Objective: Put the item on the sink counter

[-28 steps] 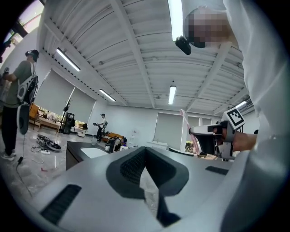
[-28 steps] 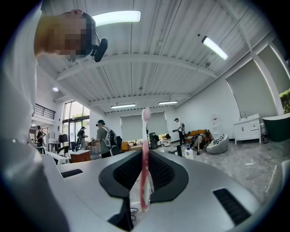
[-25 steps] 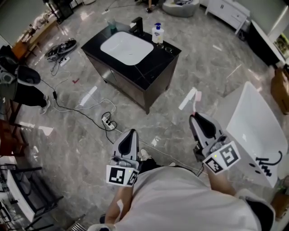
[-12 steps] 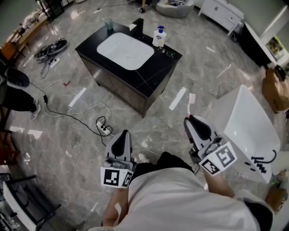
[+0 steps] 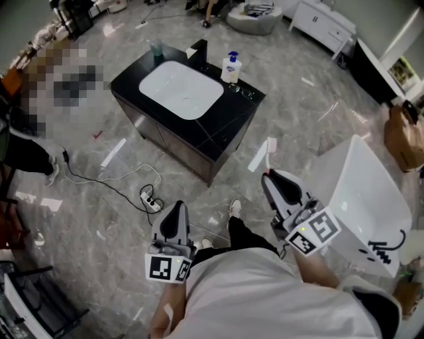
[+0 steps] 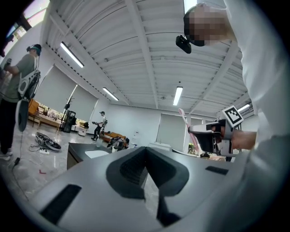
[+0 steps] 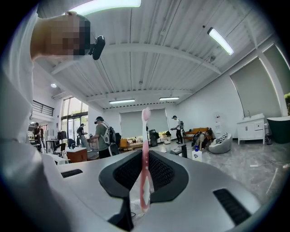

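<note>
The black sink counter (image 5: 228, 112) with a white basin (image 5: 180, 89) stands ahead on the marble floor. On its far edge are a soap bottle (image 5: 231, 66), a black faucet (image 5: 202, 49) and a green cup (image 5: 156, 48). My right gripper (image 5: 273, 176) is shut on a pink toothbrush (image 5: 270, 147), which points upright out of the jaws (image 7: 145, 149). It is well short of the counter. My left gripper (image 5: 177, 210) is held low at my left side, shut with nothing in it (image 6: 146, 152). From the left gripper view, the right gripper (image 6: 205, 136) and toothbrush (image 6: 183, 118) are visible.
A white bathtub (image 5: 368, 192) stands close on my right. A power strip (image 5: 150, 193) and its cable lie on the floor between me and the counter. A brown bag (image 5: 404, 136) and a white cabinet (image 5: 324, 20) are farther off. Several people stand in the room.
I have stepped closer to the sink counter, and a foot now shows between the grippers. Both grippers keep their pose, the right one still holding the toothbrush.
</note>
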Demonstrator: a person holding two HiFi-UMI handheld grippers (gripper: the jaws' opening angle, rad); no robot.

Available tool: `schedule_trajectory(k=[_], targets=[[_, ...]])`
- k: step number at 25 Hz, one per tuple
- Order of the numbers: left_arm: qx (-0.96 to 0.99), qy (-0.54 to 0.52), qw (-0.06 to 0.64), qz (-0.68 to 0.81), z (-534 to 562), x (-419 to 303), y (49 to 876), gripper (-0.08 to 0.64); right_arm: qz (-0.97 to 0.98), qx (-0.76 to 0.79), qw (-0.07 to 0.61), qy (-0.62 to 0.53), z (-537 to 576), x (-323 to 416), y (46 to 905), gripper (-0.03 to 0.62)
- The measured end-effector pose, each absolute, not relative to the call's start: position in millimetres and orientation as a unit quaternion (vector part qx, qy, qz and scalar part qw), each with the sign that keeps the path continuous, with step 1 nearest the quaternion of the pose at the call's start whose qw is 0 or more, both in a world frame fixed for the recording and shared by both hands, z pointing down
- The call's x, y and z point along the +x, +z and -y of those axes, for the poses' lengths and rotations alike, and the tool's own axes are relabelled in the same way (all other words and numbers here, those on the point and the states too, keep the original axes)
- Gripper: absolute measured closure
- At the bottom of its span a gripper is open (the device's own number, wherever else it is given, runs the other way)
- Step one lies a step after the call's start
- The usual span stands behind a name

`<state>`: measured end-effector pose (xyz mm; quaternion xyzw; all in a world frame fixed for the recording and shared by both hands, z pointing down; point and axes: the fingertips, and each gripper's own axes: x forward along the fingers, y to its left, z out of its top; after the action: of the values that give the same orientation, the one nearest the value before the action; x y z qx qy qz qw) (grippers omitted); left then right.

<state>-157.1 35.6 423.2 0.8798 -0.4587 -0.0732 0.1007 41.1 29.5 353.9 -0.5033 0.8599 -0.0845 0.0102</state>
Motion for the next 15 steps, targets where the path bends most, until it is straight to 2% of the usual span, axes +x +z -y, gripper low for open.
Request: schedule_trajectory(k=[7,15], targets=[[0.884,-0.066,0.076,0.458,5.8,-120.6,400.9,0.557,-0.865,-0.494,0.020,-0.080,33.2,75.8,350.3,0.525],[0.890,-0.048,0.093,0.444,49.3,-64.2,410.1,0.557,-0.861,-0.497,0.033,-0.098,78.8,122.7,357.5,0.525]])
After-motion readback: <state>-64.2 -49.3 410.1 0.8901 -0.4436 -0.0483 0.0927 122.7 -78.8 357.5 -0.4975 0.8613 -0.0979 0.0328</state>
